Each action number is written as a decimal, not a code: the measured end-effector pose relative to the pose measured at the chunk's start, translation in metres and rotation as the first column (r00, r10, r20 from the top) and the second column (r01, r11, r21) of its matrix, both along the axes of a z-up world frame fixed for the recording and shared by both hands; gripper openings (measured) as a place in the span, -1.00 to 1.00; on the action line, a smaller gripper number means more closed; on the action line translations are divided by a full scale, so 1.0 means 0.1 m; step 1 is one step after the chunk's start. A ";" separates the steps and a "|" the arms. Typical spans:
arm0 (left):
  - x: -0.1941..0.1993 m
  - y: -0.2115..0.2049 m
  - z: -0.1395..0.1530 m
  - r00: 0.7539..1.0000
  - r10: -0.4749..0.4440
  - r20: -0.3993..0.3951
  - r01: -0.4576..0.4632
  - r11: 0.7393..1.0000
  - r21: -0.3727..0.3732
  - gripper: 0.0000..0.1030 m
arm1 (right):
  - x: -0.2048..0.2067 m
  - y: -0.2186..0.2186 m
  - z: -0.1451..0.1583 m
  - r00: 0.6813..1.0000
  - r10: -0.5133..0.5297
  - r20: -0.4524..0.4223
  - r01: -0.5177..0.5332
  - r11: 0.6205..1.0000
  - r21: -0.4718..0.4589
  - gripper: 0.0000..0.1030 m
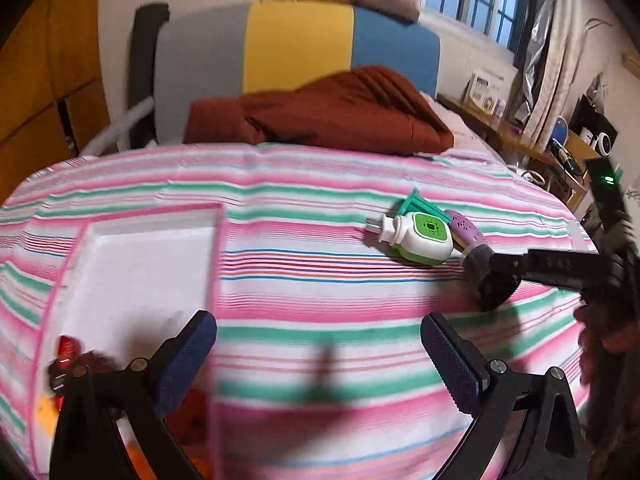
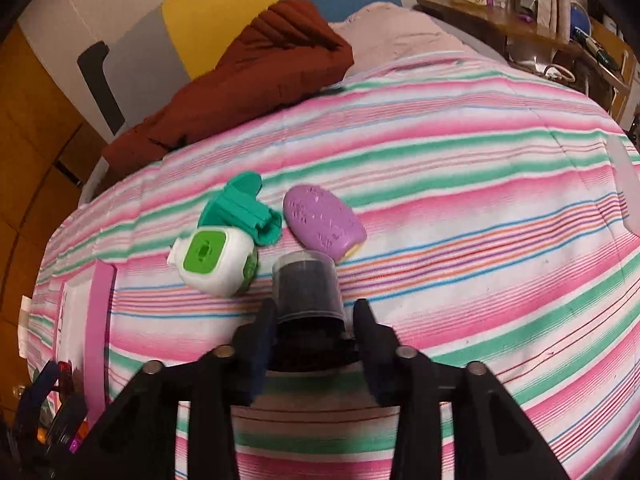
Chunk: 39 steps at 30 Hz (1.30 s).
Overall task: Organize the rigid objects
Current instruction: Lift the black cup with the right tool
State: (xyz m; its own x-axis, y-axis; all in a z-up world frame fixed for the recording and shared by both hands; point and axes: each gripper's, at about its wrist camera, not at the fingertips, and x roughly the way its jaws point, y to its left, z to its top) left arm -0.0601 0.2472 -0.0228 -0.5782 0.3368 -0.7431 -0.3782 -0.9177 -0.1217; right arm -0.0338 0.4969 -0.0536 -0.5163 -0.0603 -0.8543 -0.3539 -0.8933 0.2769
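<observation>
So the striped bed (image 2: 460, 168) carries everything. The pink-rimmed tray (image 1: 140, 264) sits far left. Right tongs (image 2: 316, 320) are clamped on a dark cylindrical jar (image 2: 306, 286), right beside the green-white plug-in device (image 2: 216, 262). Left tongs (image 1: 320, 354) hang spread wide, nothing between them.

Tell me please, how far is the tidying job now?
Partly done. The pink-edged box already holds a few small items, a red one among them. In hand: the right gripper is shut on the dark cylinder. Left: the white-green plug-in device, the teal piece and the purple case lie on the striped bedspread. The left gripper is open and holds nothing.
</observation>
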 end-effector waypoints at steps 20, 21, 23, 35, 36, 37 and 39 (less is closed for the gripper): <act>-0.15 0.35 -0.46 0.992 0.025 0.124 -0.038 0.994 0.107 0.99 | -0.04 0.25 -0.01 0.996 -0.071 -0.052 0.065 0.992 -0.111 -0.15; -0.14 0.36 -0.47 0.993 0.021 0.117 -0.033 0.994 0.101 0.99 | -0.05 0.22 -0.01 0.997 -0.061 -0.044 0.056 0.993 -0.105 -0.15; -0.09 0.37 -0.46 0.996 0.007 0.087 -0.015 0.996 0.091 0.99 | -0.05 0.17 0.00 0.998 -0.046 -0.042 0.043 0.996 -0.081 -0.15; 0.01 0.40 -0.54 0.999 -0.051 0.013 0.050 0.998 0.050 0.99 | -0.36 0.18 -0.26 0.988 0.106 0.116 -0.082 0.978 -0.193 -0.11; 0.01 0.39 -0.54 0.999 -0.051 0.012 0.050 0.997 0.054 0.99 | -0.41 0.19 -0.30 0.983 0.118 0.141 -0.086 0.974 -0.211 -0.11; 0.01 0.39 -0.54 0.999 -0.051 0.011 0.050 0.997 0.056 0.99 | -0.48 0.22 -0.36 0.977 0.129 0.170 -0.087 0.969 -0.232 -0.11; 0.01 0.38 -0.55 0.998 -0.053 0.013 0.052 0.997 0.061 0.99 | -0.54 0.25 -0.35 0.975 0.138 0.174 -0.095 0.968 -0.234 -0.16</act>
State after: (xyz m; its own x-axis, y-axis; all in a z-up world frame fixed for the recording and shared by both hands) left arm -0.0590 0.2848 -0.0779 -0.5475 0.4110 -0.7290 -0.4235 -0.8874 -0.1822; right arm -0.0875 0.5221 -0.0886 -0.3261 -0.3102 -0.8930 -0.3162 -0.8544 0.4123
